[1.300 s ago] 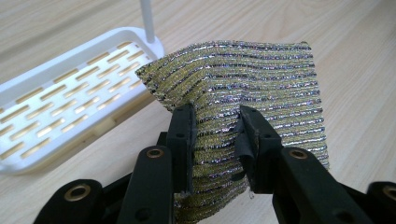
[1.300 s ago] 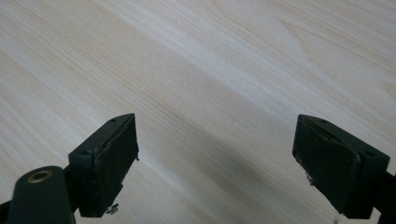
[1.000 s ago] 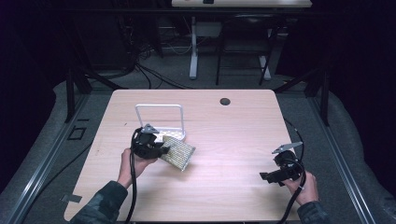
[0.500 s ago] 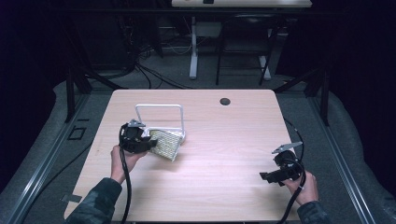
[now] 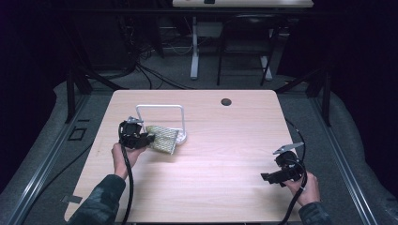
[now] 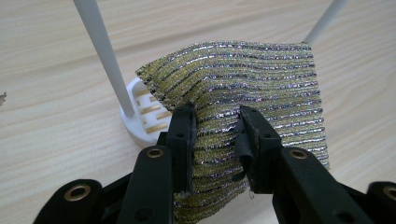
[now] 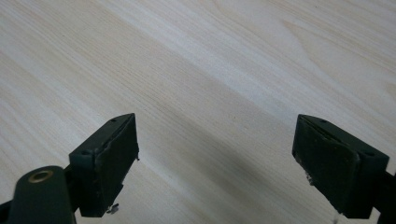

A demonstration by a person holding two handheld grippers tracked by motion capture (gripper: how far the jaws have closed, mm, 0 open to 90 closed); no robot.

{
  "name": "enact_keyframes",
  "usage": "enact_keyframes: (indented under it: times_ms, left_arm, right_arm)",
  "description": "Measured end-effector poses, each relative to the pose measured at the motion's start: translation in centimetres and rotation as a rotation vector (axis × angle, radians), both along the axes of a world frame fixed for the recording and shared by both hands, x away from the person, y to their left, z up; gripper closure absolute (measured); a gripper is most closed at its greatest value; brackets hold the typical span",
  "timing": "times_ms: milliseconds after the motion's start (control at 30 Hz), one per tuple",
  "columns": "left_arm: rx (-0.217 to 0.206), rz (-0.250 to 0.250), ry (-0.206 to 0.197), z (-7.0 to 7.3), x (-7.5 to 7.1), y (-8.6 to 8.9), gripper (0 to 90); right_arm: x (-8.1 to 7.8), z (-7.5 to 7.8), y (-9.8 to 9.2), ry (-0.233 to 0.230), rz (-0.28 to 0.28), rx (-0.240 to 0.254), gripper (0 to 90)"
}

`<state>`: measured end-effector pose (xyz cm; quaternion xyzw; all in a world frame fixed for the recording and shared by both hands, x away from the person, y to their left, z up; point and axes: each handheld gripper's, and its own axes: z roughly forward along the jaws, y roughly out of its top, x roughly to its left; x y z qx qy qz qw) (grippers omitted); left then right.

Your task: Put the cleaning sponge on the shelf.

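Light wooden table (image 5: 225,154) with rounded corners, 1 dark round hole (image 5: 226,101) near its far edge; black cables (image 5: 155,75) on grey floor (image 5: 56,140) beyond.

No readable text, label, brand, number or sign anywhere. Wooden table (image 5: 225,154): bare grain, no markings. Striped metallic knit cloth (image 6: 261,88): pattern only, no tag. White rack (image 5: 162,108): plain. Gripper bodies: black, unmarked.
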<state>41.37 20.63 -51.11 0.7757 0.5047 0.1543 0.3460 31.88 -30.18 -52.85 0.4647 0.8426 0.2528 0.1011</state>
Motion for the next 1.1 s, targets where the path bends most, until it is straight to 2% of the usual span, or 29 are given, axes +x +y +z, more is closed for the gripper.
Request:
enact_keyframes:
  times_ms: [267, 467, 733, 1100]
  left_arm:
    - [0.0, 0.037, -0.026, -0.2, 0.7, -0.7, 67.8]
    - [0.003, 0.069, -0.023, -0.5, 1.3, -1.0, 67.8]
    - [-0.011, 0.08, -0.025, -0.7, 1.9, -1.5, 67.6]
    - [0.004, 0.101, -0.028, -1.3, 2.6, -2.3, 67.5]
  right_arm:
    - [0.0, 0.0, 0.0, 0.0, 0.002, 0.0, 14.0]
    - [0.0, 0.0, 0.0, 0.004, 0.004, -0.004, 13.9]
    - [0.0, 0.0, 0.0, 0.002, 0.012, -0.012, 13.9]
    - [0.1, 0.0, 0.0, 0.005, 0.017, -0.018, 14.0]
